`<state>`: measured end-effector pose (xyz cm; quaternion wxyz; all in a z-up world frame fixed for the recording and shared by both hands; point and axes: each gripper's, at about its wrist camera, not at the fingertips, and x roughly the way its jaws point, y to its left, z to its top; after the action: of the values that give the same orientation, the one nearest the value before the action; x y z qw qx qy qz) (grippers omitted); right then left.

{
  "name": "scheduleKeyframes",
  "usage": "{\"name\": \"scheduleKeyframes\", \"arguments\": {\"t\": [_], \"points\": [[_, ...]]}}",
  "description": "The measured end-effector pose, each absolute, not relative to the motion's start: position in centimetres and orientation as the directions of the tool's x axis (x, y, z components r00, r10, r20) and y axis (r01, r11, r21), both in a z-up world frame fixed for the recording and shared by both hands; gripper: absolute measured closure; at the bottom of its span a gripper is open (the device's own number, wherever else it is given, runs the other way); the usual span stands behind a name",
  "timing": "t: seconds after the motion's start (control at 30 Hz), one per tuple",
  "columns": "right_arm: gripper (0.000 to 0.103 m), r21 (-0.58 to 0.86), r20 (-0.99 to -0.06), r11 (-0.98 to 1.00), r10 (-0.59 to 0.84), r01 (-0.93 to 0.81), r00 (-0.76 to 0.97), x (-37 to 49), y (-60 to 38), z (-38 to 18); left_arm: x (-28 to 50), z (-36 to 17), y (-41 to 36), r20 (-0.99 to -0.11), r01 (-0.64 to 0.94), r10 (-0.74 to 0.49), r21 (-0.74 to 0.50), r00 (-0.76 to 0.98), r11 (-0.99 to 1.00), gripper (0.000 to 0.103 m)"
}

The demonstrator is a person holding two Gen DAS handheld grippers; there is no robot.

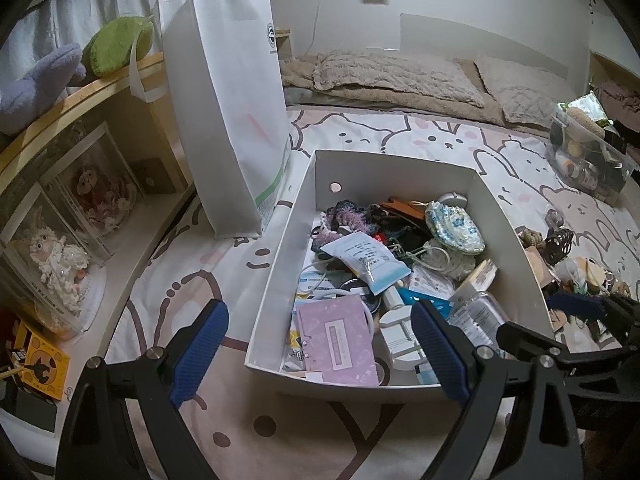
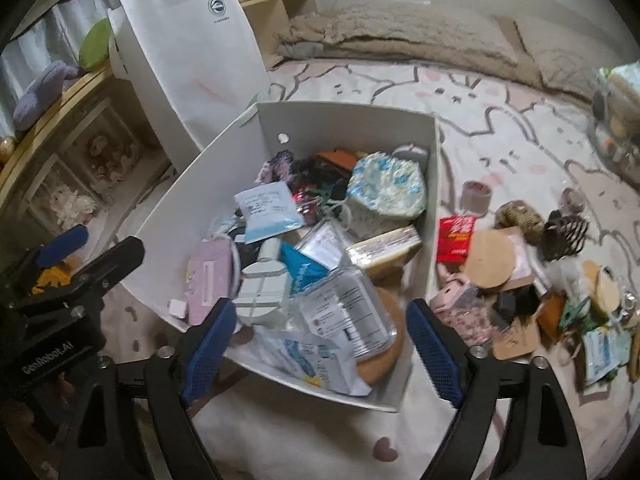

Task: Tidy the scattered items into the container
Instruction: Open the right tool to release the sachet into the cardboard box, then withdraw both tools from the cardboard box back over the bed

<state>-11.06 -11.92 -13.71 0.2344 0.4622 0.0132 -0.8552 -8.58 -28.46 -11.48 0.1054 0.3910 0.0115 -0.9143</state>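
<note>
The open white cardboard box [image 2: 352, 128] was seen on the bunny-print bed sheet [image 2: 500, 120], crowded with small items, a clear plastic packet [image 2: 348, 312] lying topmost near its front. The right gripper [image 2: 320, 344] was held released above that corner, nothing between its blue pads. The left gripper [image 1: 320, 348] was likewise spread wide and empty. More scattered items [image 2: 520, 272] were left on the sheet beside the box

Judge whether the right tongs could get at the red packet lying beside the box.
Probably yes: the right tongs are open and empty, and the red packet lies uncovered outside the box wall.
</note>
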Motion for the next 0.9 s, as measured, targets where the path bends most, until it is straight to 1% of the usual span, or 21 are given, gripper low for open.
{"name": "scheduleKeyframes", "arguments": {"t": [0.07, 0.1, 0.13, 0.17, 0.9], "points": [[0.000, 0.188, -0.794, -0.889, -0.387, 0.417, -0.468, -11.0, -11.7, -13.6, -8.5, -11.4, -28.4, -0.714, 0.205, -0.183, 0.057, -0.675, -0.977, 0.010], [0.000, 0.183, -0.794, -0.892, -0.382, 0.413, -0.472, -11.0, -11.6, -13.6, -8.4, -11.3, -28.4, -0.713, 0.206, -0.182, 0.054, -0.677, -0.977, 0.008], [0.000, 0.180, -0.794, -0.894, -0.378, 0.409, -0.476, -11.0, -11.5, -13.6, -8.4, -11.3, -28.3, -0.711, 0.208, -0.183, 0.052, -0.679, -0.977, 0.003], [0.000, 0.177, -0.792, -0.897, -0.375, 0.406, -0.482, -10.9, -11.4, -13.6, -8.3, -11.2, -28.3, -0.707, 0.211, -0.185, 0.052, -0.682, -0.976, 0.000], [0.000, 0.177, -0.761, -0.906, -0.374, 0.385, -0.531, -10.1, -8.2, -12.1, -6.7, -10.0, -26.6, -0.690, 0.210, -0.172, 0.030, -0.703, -0.977, 0.000]]}}
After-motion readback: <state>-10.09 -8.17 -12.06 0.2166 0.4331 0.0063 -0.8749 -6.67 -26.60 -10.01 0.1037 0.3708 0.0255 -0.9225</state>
